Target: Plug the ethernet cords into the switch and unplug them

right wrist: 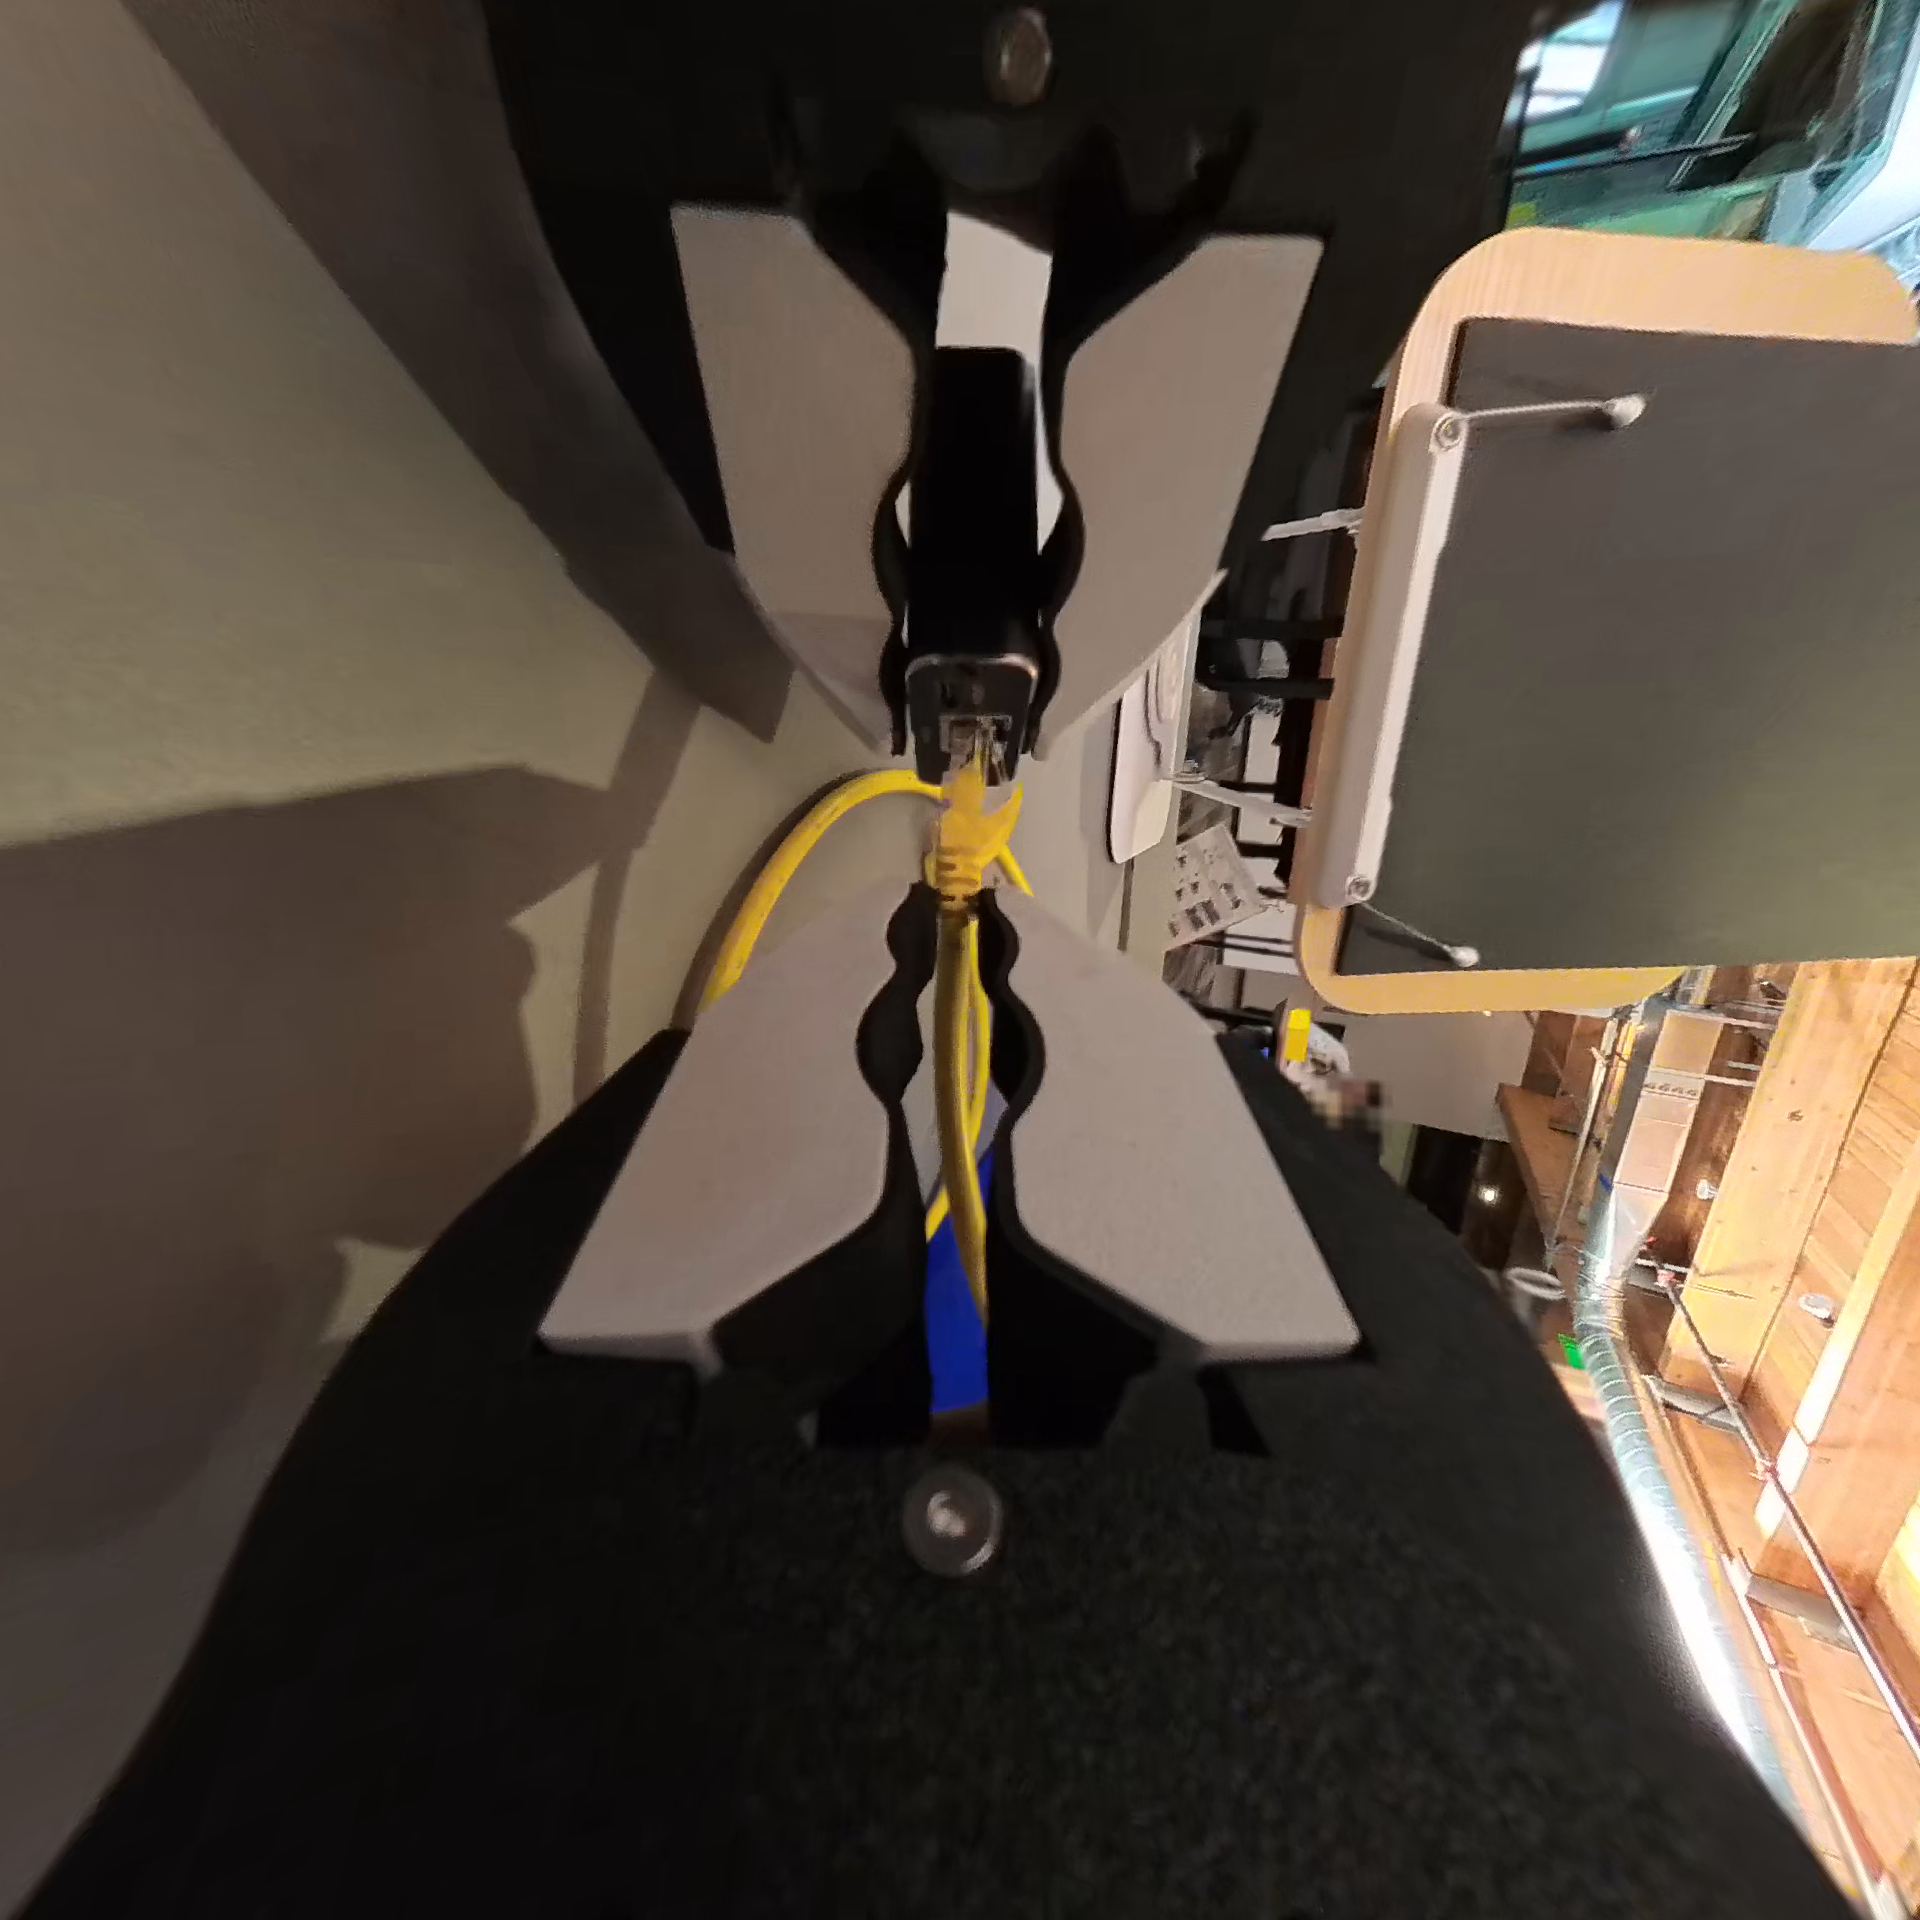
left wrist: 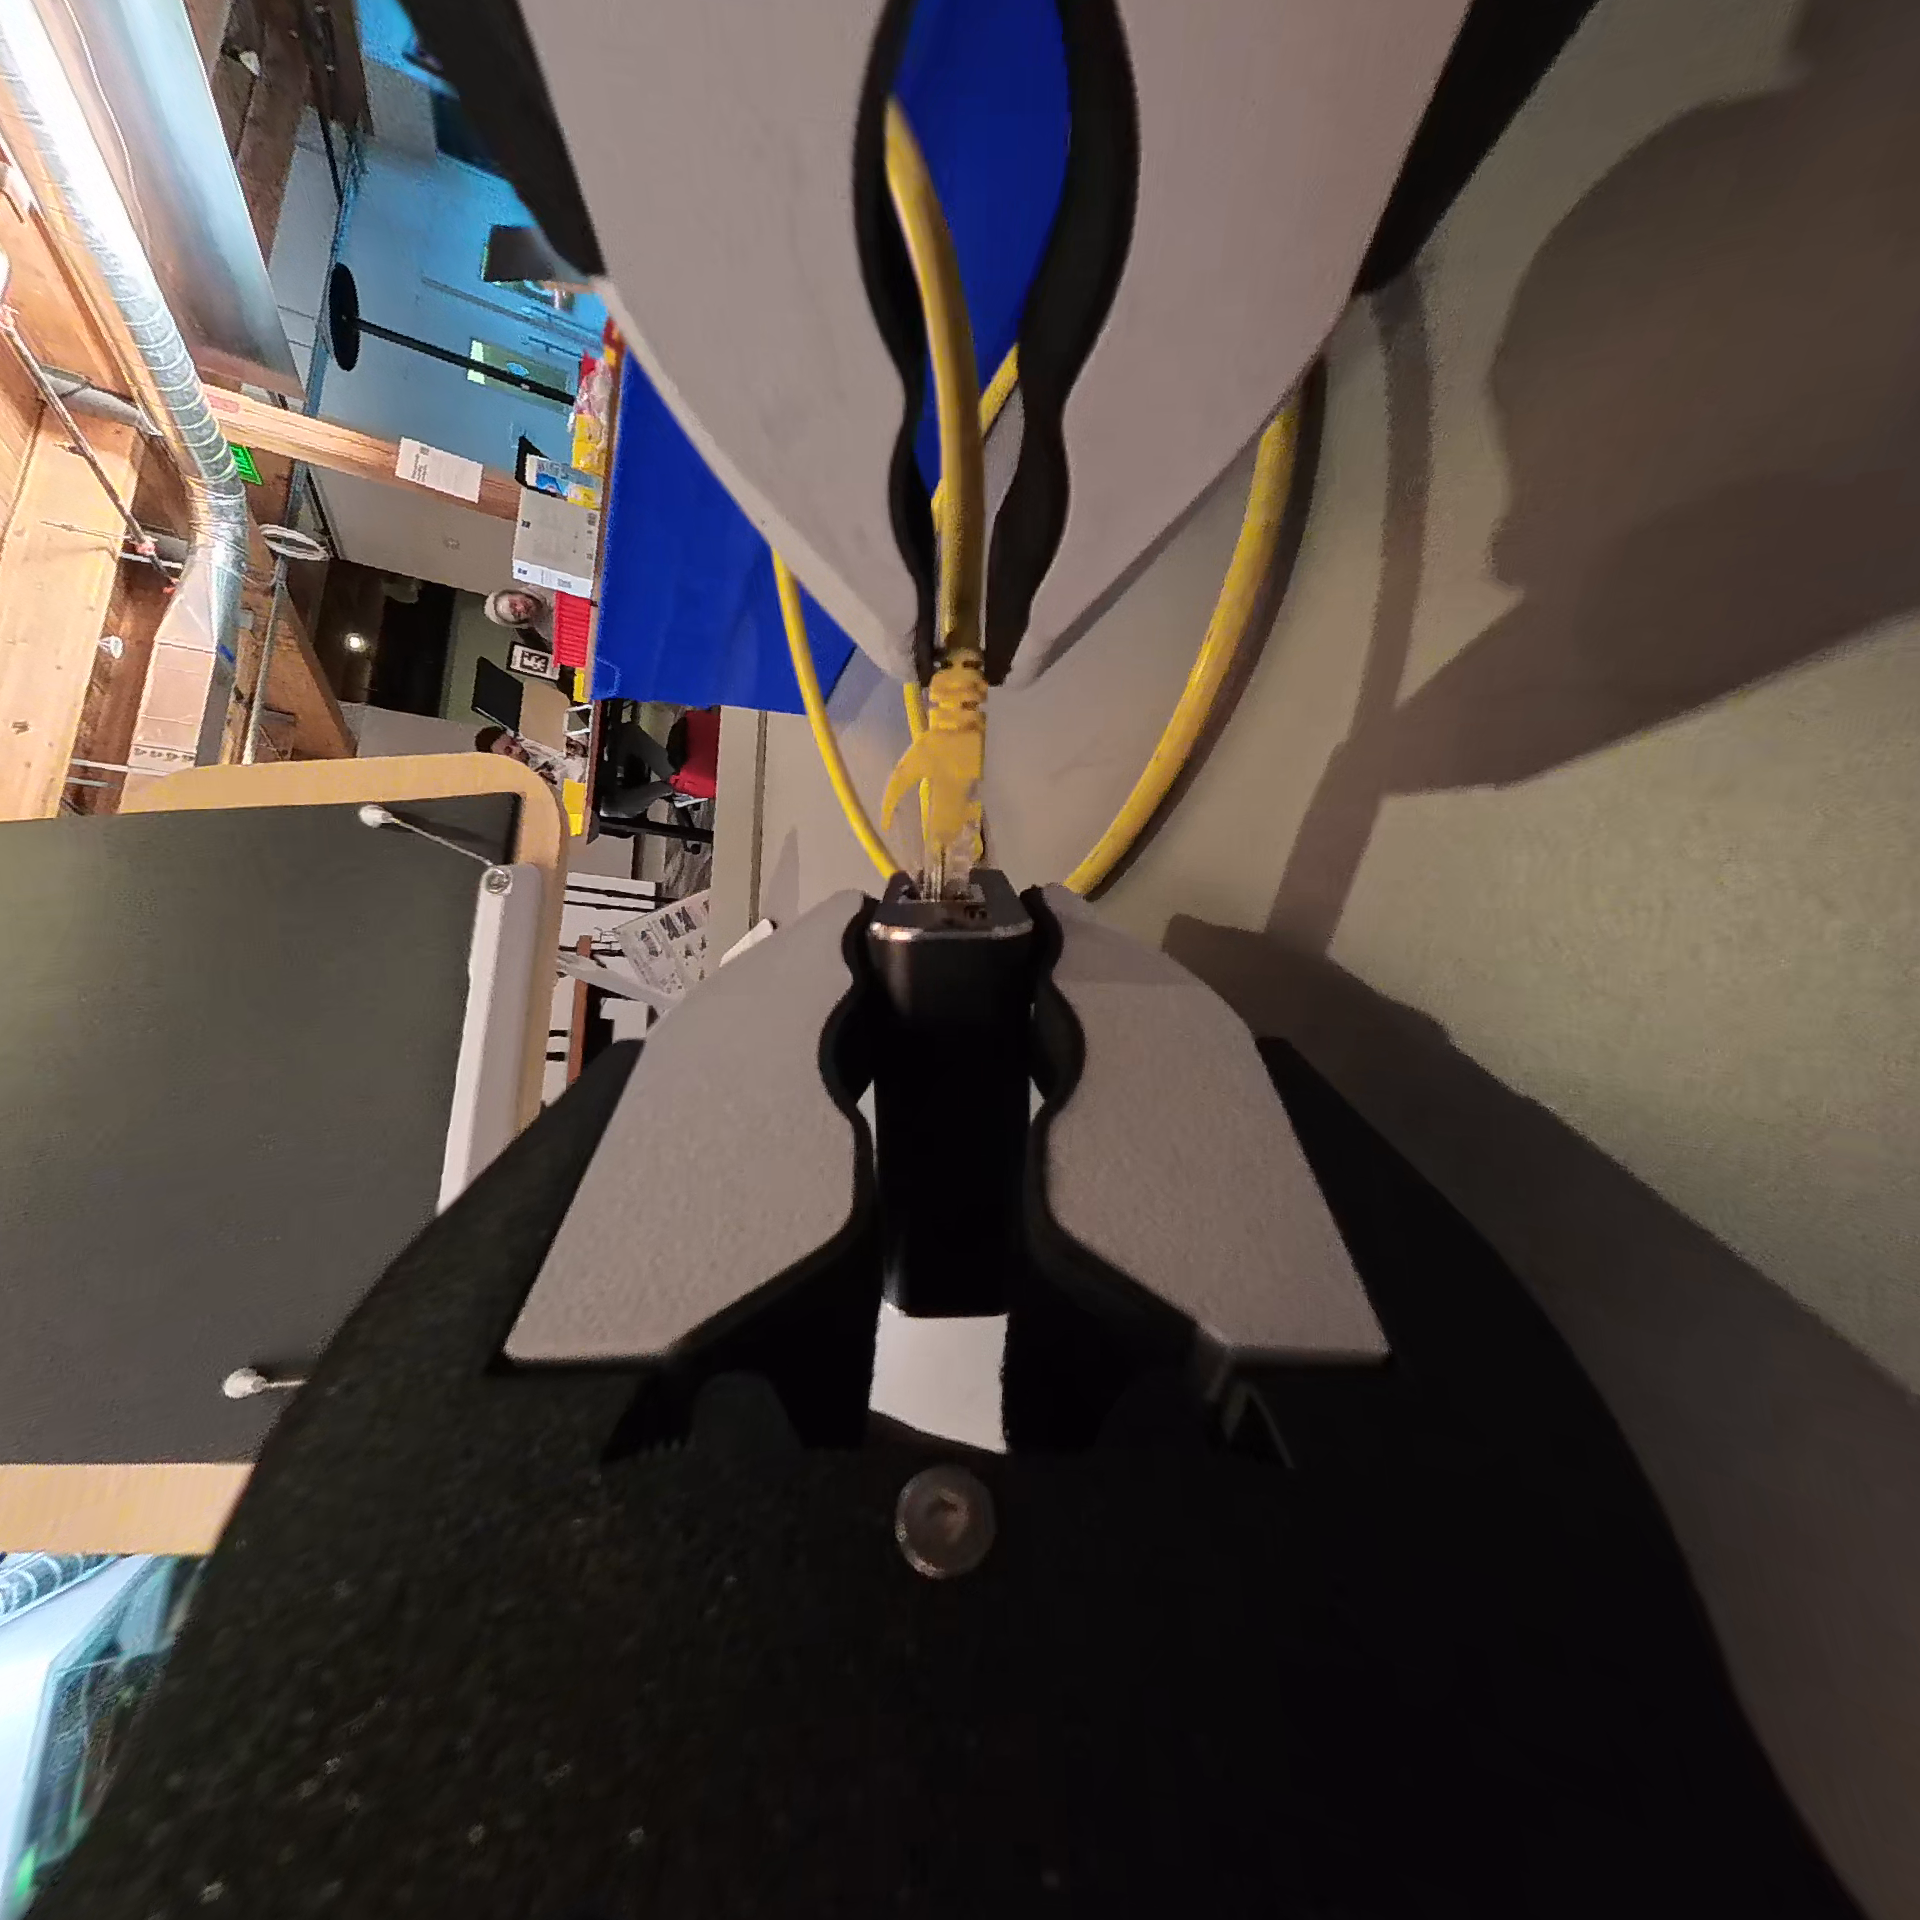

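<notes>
My left gripper [left wrist: 951, 914] is shut on a small black switch [left wrist: 951, 1091], which stands out past its grey fingertips. My right gripper [right wrist: 961, 904] is shut on a yellow ethernet cord [right wrist: 958, 1091], just behind its yellow plug [right wrist: 966, 821]. The two grippers face each other tip to tip. The plug's clear tip [left wrist: 951, 862] sits in the switch's port; I cannot tell how deep. The right gripper [left wrist: 956, 665] shows at the top of the left wrist view, and the left gripper [right wrist: 971, 727] with the switch [right wrist: 971, 499] shows at the top of the right wrist view.
The rest of the yellow cord loops [left wrist: 1226, 644] over the pale table [left wrist: 1610, 1039] behind the grippers. A black panel in a light wooden frame [right wrist: 1662, 623] stands to one side. A blue cloth [left wrist: 686, 582] lies farther back. Across from one pair of fingers to the other is roughly 4 centimeters.
</notes>
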The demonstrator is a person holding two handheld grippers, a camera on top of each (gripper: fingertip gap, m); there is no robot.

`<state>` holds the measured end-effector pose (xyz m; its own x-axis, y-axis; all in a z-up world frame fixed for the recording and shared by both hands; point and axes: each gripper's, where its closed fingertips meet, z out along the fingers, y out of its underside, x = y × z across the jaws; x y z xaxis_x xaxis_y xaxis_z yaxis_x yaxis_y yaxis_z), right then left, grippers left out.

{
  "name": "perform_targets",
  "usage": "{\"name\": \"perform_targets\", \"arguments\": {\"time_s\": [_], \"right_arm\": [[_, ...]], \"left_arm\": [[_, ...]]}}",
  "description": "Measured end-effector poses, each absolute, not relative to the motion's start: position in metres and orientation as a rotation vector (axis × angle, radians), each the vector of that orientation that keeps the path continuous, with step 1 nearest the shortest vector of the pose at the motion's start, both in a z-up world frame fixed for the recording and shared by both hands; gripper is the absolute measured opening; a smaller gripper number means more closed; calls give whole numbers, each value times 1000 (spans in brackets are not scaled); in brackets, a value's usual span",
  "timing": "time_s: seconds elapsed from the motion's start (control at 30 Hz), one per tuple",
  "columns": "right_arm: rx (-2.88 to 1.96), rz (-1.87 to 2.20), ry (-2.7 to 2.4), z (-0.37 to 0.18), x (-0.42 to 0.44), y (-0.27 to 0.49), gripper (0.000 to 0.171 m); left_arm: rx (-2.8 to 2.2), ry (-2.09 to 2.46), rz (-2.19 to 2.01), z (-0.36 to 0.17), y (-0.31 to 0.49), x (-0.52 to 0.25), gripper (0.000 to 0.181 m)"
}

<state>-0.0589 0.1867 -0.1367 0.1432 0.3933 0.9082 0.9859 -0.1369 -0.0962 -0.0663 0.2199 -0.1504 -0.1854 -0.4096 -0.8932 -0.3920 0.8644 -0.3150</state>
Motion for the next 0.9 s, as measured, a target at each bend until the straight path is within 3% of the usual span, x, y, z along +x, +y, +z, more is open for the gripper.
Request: {"name": "perform_targets", "arguments": {"time_s": [0.2, 0.37, 0.53, 0.6, 0.7, 0.9], "right_arm": [[-1544, -912, -1365, -135, -62, 187, 9], [-1696, -588, -1214, -135, -65, 184, 11], [-1953, 87, -858, -109, -80, 169, 52], [-2040, 313, -704, -103, -82, 167, 80], [-2055, 330, -553, -99, -78, 183, 73], [-2111, 138, -740, -125, -90, 185, 71]], "left_arm": [[-602, 1797, -64, -147, 214, -67, 25], [-591, 1793, -72, -147, 213, -66, 25], [-549, 1748, -17, -142, 215, -65, 25], [-516, 1687, -3, -129, 214, -66, 25], [-447, 1629, 31, -117, 208, -66, 25], [-350, 1630, 75, -117, 194, -66, 26]]}}
